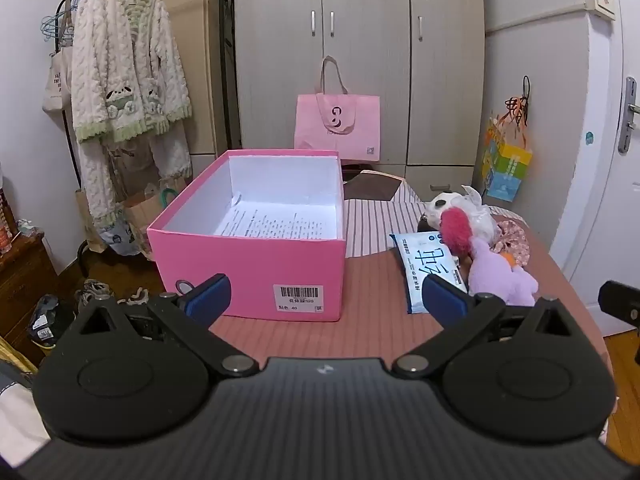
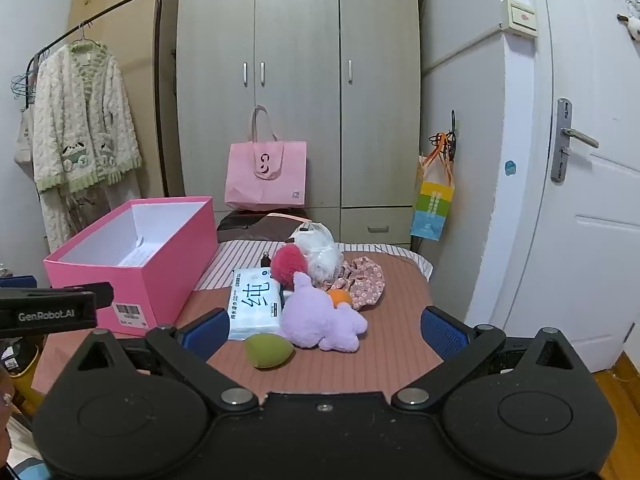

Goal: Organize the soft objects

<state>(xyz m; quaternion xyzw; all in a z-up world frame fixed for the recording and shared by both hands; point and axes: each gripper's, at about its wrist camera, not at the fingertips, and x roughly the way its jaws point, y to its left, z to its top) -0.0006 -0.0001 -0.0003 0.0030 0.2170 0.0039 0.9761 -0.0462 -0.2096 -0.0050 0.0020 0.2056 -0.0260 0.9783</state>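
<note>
Standing at 10 o'clock on the table [image 2: 392,344], the pink box [image 2: 160,276] is open, with only a printed sheet inside. Just right of it lie the wipes pack [image 2: 254,304], green sponge [image 2: 268,350], purple plush [image 2: 320,320], red pompom [image 2: 288,264], white plush [image 2: 322,250] and floral cloth [image 2: 366,280]. The left gripper [image 1: 326,300] and right gripper [image 2: 324,334] hold nothing, jaws wide apart.

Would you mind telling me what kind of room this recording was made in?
Most likely a bedroom: a tall wardrobe stands at the back, a fluffy robe hangs on a clothes rack, and the pink box sits on what looks like a bed.
</note>
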